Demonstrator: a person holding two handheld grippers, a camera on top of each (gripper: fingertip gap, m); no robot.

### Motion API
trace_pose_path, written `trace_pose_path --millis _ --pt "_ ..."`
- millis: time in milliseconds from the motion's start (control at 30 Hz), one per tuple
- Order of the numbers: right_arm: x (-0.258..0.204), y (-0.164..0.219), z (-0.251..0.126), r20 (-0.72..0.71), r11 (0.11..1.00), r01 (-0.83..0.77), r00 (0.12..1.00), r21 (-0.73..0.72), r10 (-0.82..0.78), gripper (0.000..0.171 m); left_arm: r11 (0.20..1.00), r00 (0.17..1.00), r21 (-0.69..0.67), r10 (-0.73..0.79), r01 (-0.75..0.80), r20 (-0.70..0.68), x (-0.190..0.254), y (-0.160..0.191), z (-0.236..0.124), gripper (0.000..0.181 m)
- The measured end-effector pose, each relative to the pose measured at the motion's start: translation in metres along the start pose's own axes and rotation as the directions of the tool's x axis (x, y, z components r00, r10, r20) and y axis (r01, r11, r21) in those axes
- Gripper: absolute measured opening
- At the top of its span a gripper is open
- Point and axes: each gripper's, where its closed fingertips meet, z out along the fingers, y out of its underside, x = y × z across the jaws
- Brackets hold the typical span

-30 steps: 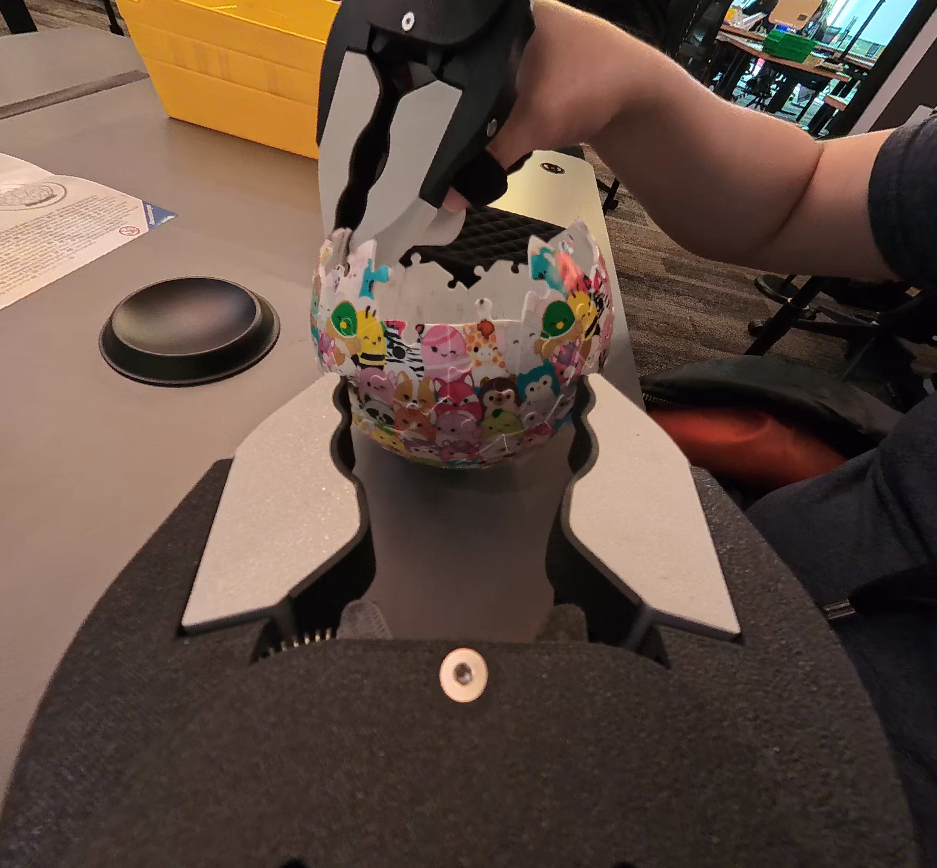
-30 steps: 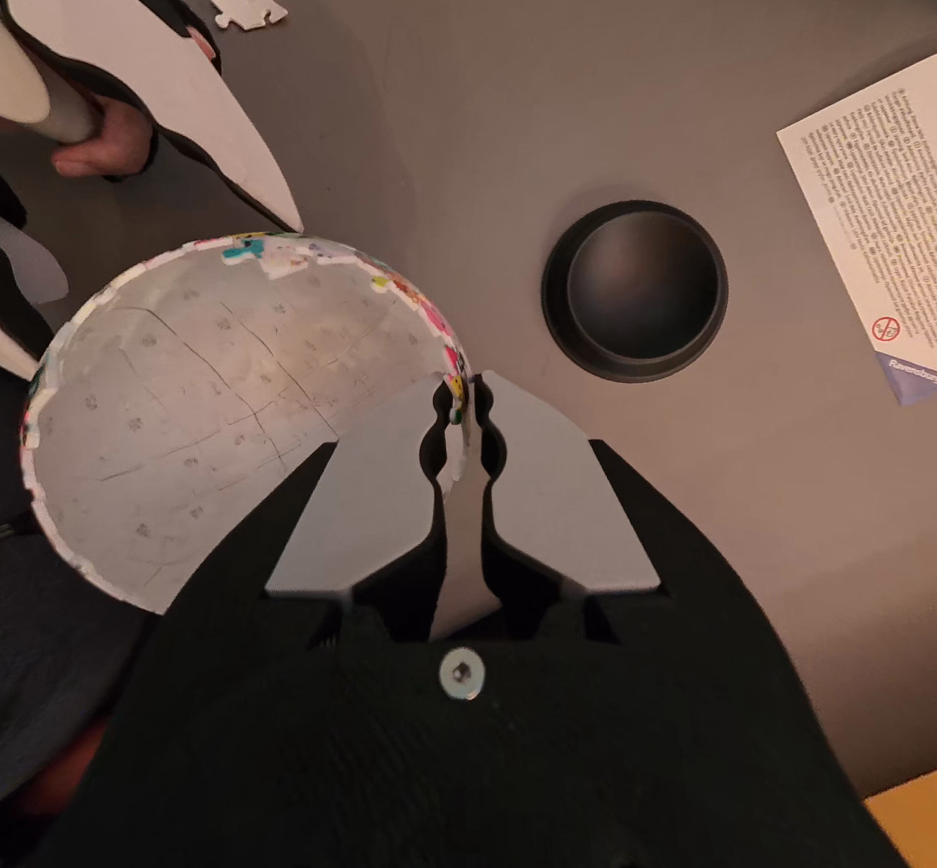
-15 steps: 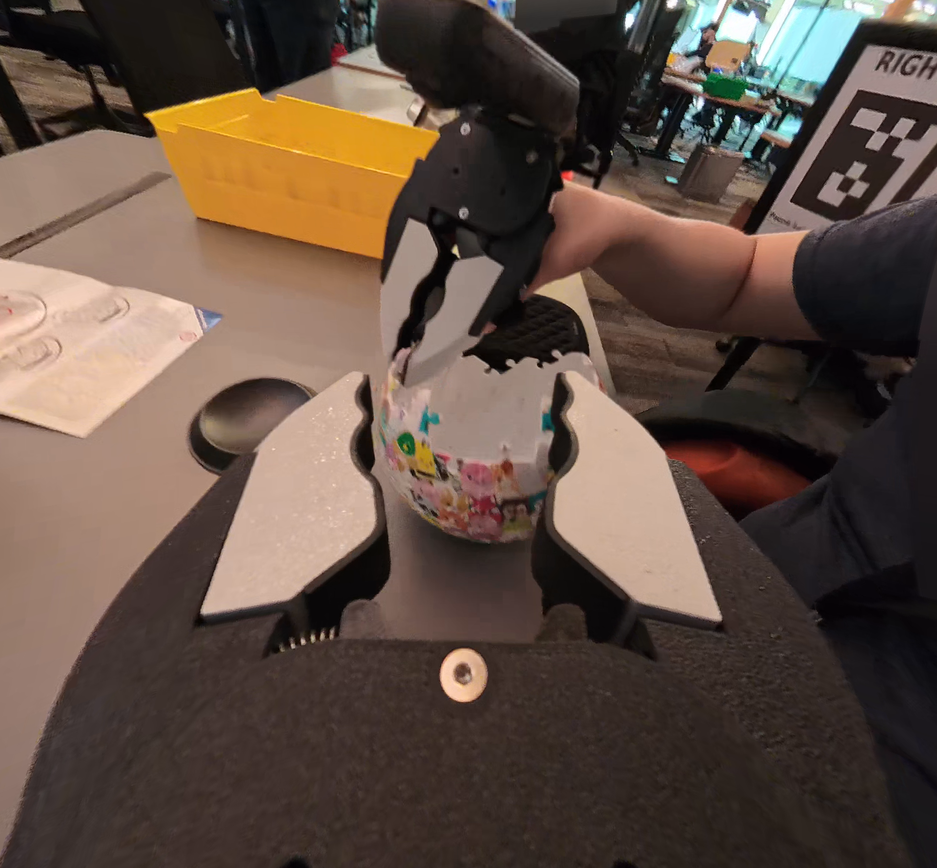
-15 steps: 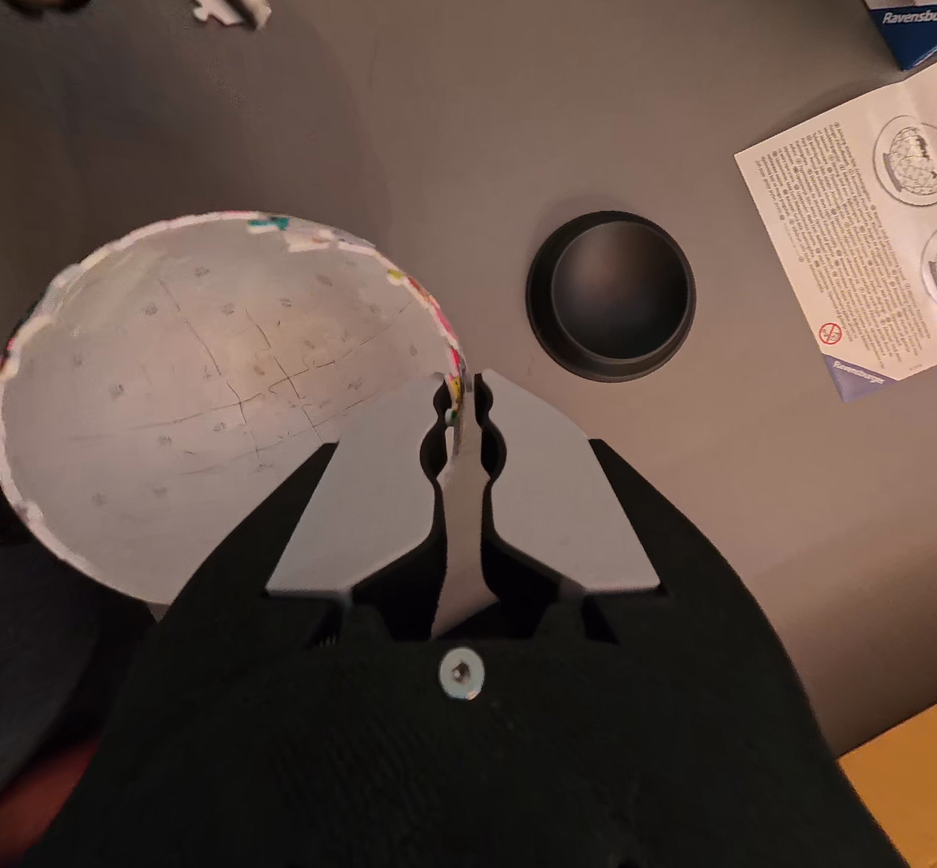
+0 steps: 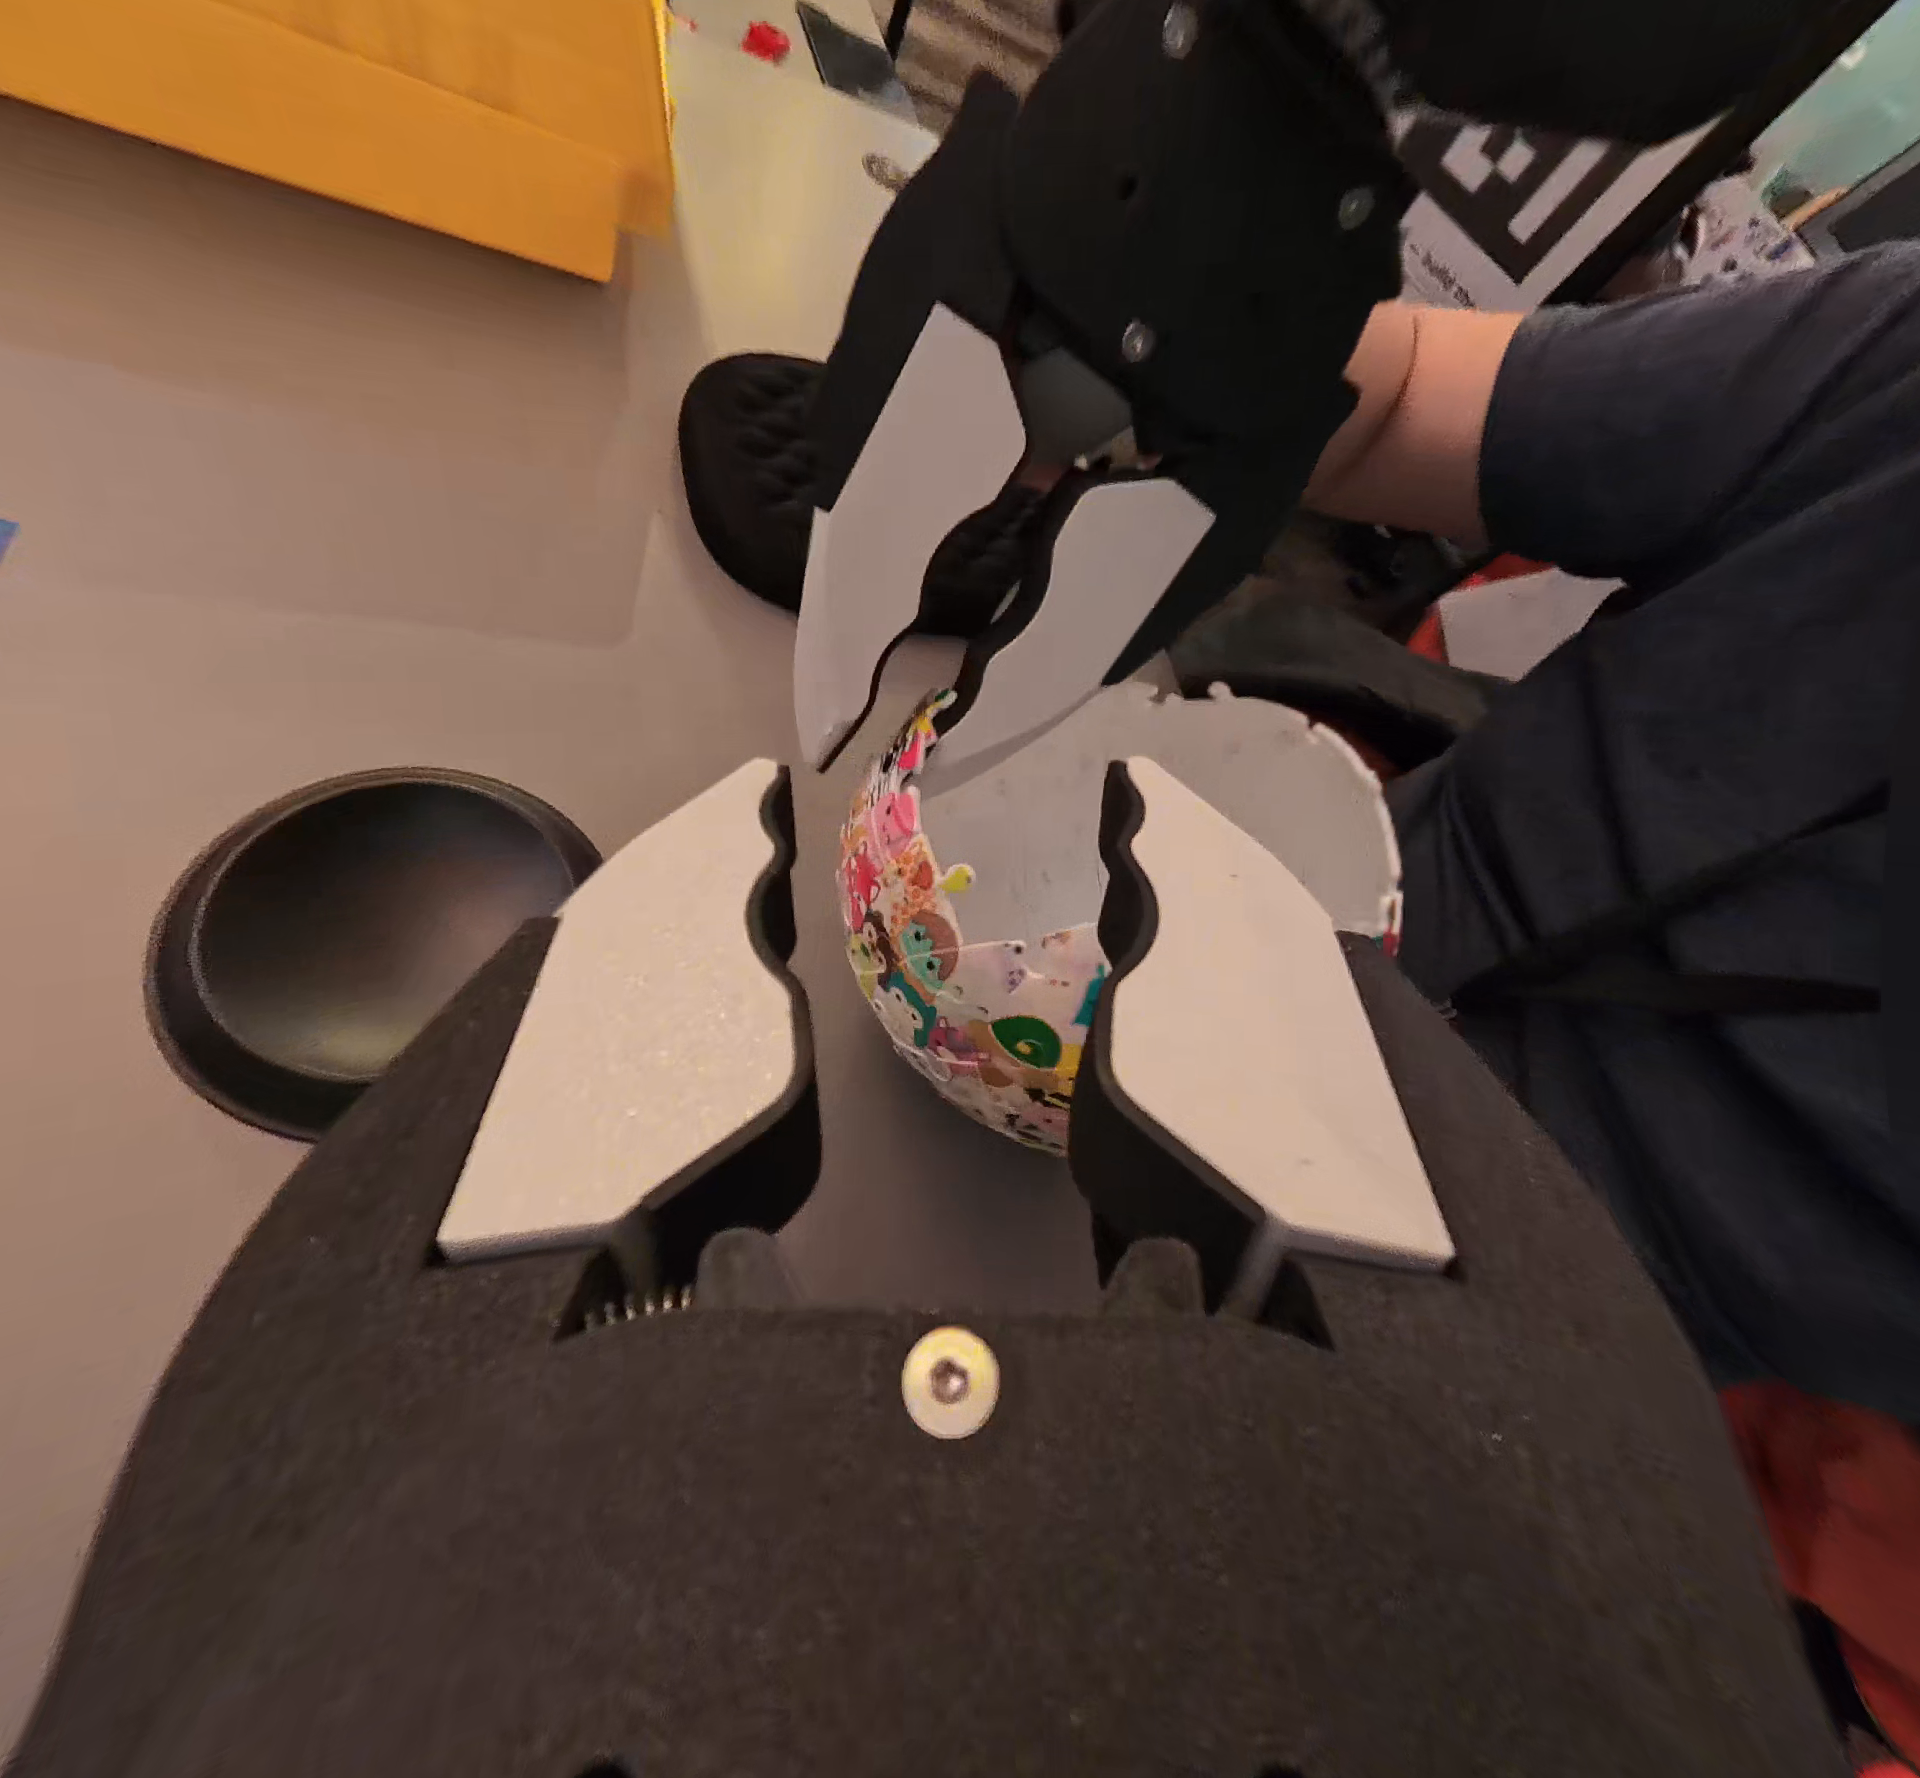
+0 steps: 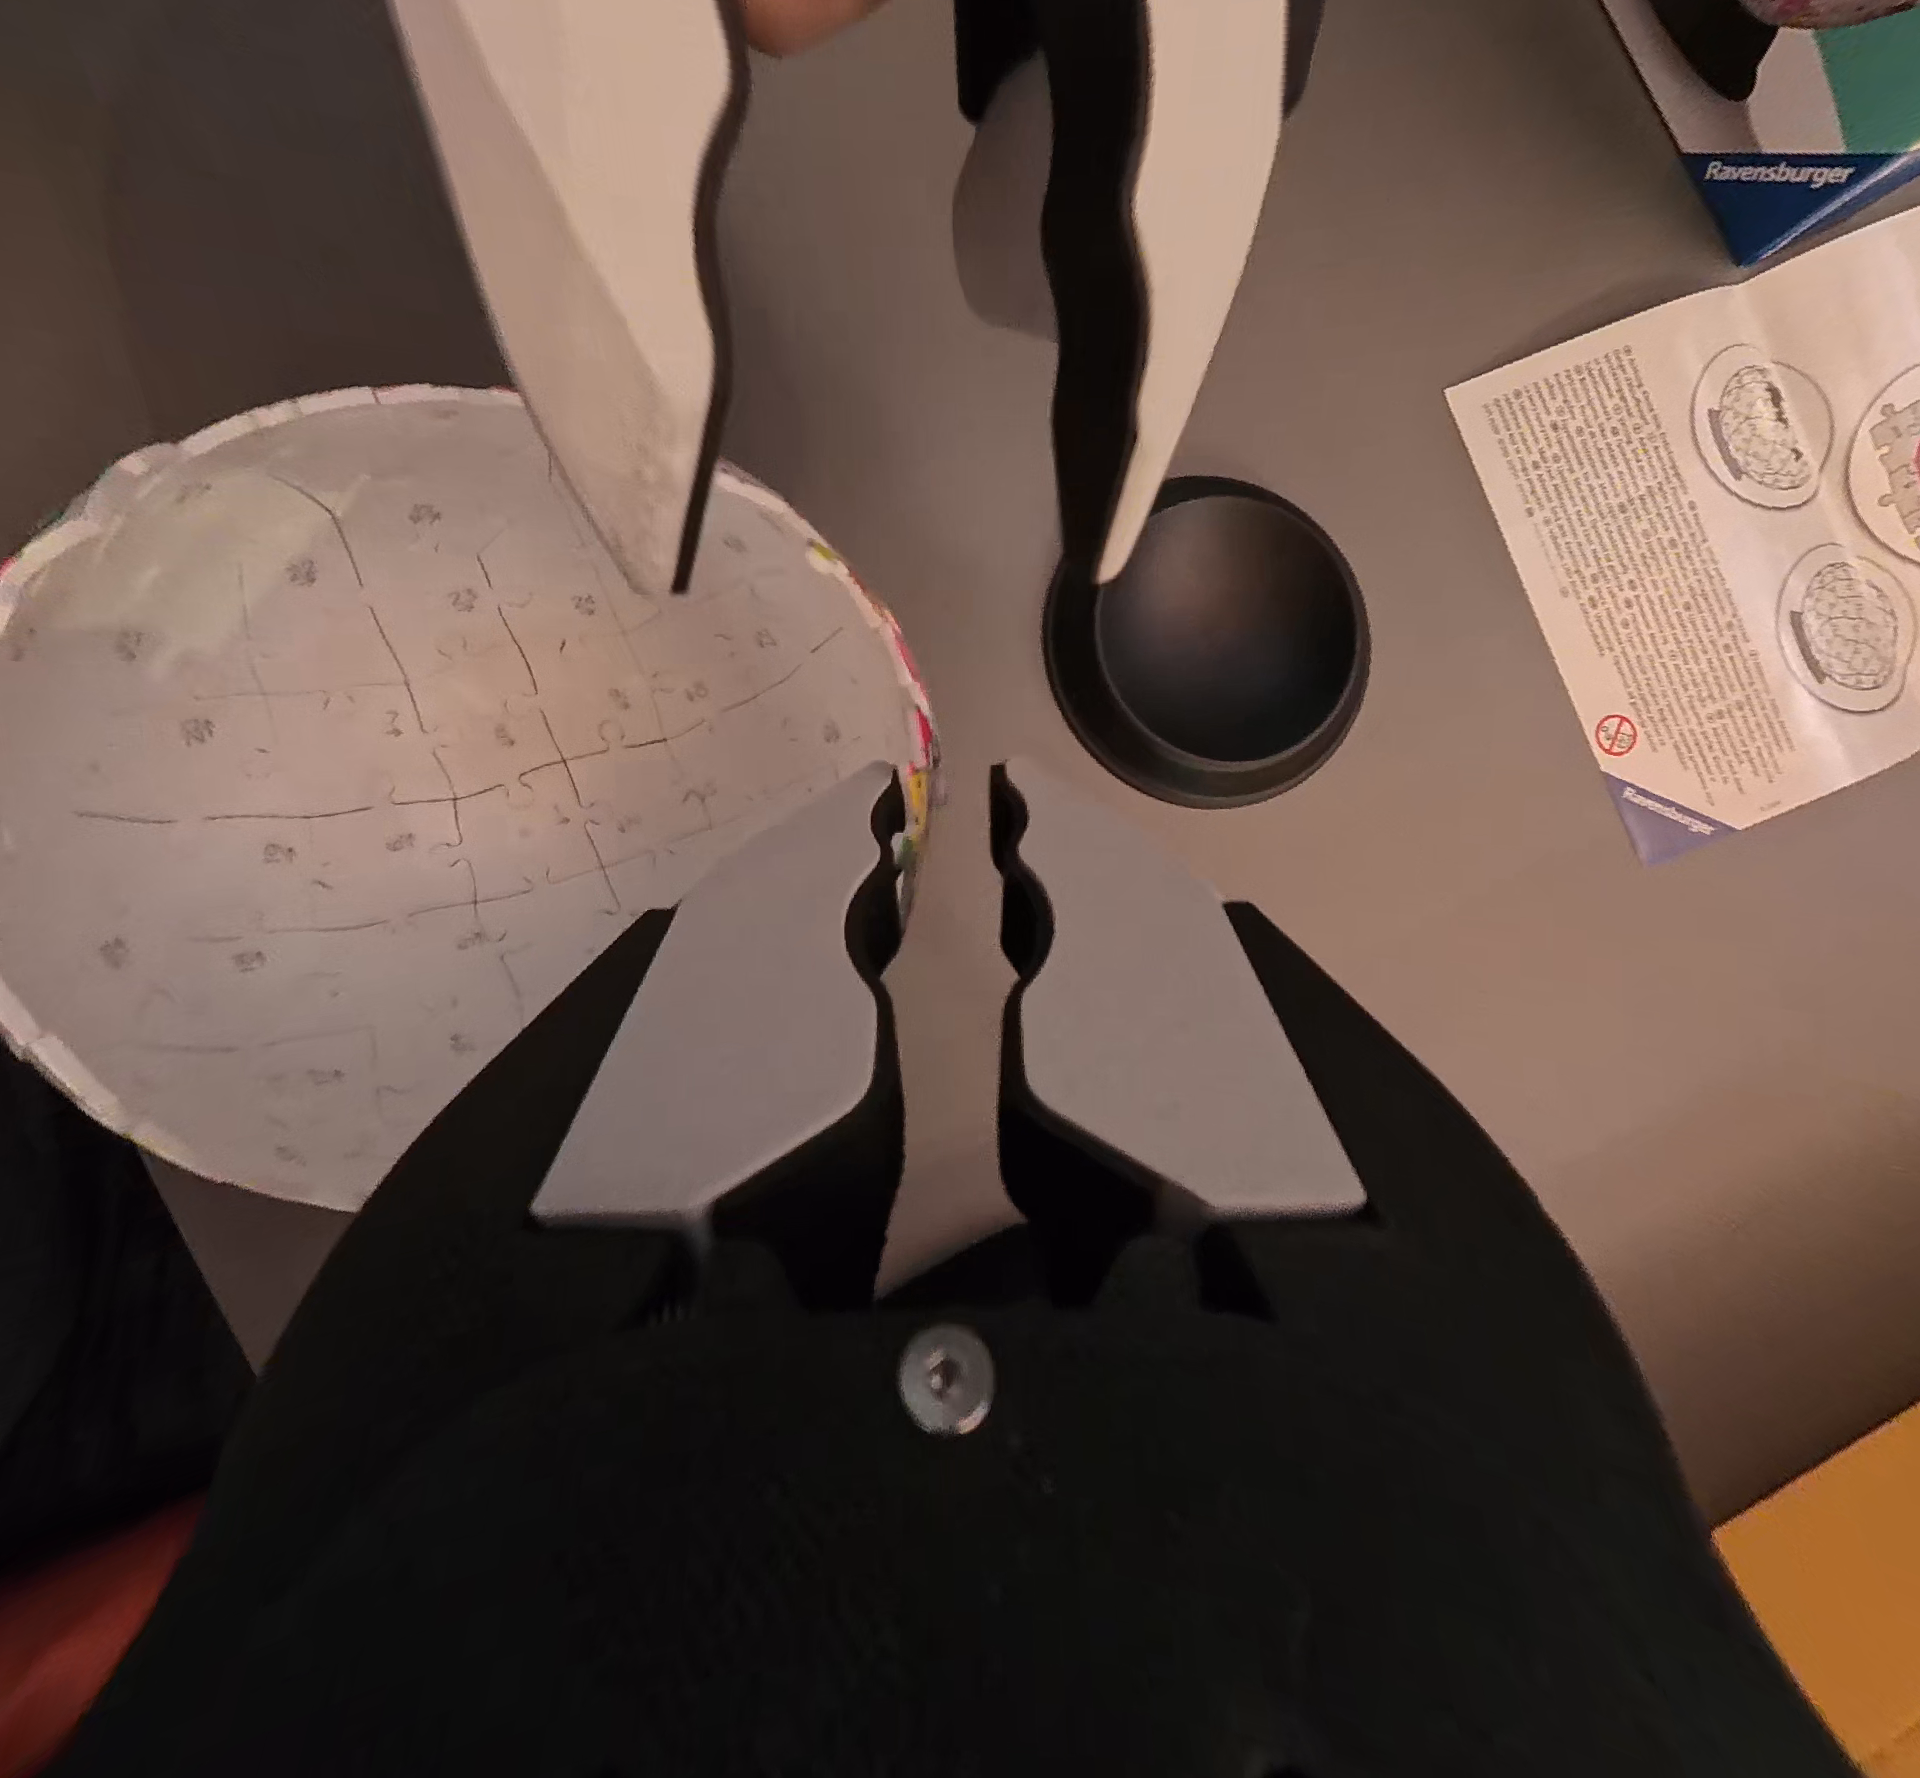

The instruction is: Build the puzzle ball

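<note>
The half-built puzzle ball (image 5: 935, 1001) is an open bowl, colourful outside and white inside (image 6: 364, 793), at the table's near edge. My left gripper (image 5: 945, 778) is open and straddles the bowl's wall. In the right wrist view (image 6: 894, 575) one of its fingers is inside the bowl and the other is over the black stand. My right gripper (image 6: 943, 772) has its jaws parted a little around the rim. The rim lies against the inner finger only. It also shows in the left wrist view (image 5: 878, 767).
A black round stand (image 6: 1216, 648) sits on the grey table right beside the ball, also in the left wrist view (image 5: 353, 939). A leaflet (image 6: 1704, 606) and the puzzle box (image 6: 1787, 66) lie beyond it. A yellow bin (image 5: 312, 66) stands at the back. A person's arm (image 5: 1662, 481) holds the right gripper.
My left gripper has moved in from farther back and now straddles the ball's wall. My right gripper's jaws, shut on the rim before, have parted a little.
</note>
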Motion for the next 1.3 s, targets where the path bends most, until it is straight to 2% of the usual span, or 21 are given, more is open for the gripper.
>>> trace_pose_path --millis 167,400,667,800,1300 --pt "0.000 0.005 0.002 0.012 1.000 0.001 1.000 -0.023 -0.001 0.014 0.997 0.997 -0.081 -0.018 0.012 -0.074 0.001 0.015 0.015 0.054" --pt "-0.001 0.007 0.001 0.024 1.000 0.001 1.000 -0.029 -0.001 0.014 0.993 0.982 -0.113 -0.052 0.031 -0.182 0.003 0.013 0.025 0.049" --pt "-0.001 0.011 -0.001 0.008 0.999 0.023 1.000 -0.045 -0.022 0.014 0.996 0.979 -0.090 -0.033 0.015 -0.202 0.007 0.017 0.026 0.045" --pt "-0.004 0.011 0.000 0.035 0.999 -0.002 0.999 -0.041 0.003 0.007 0.998 0.977 -0.064 -0.037 0.024 -0.211 0.006 0.016 0.026 0.044" --pt "-0.003 0.008 0.003 0.040 0.996 -0.086 0.996 -0.007 0.086 0.006 0.998 0.971 -0.037 -0.062 0.055 -0.229 0.004 0.017 0.025 0.044"
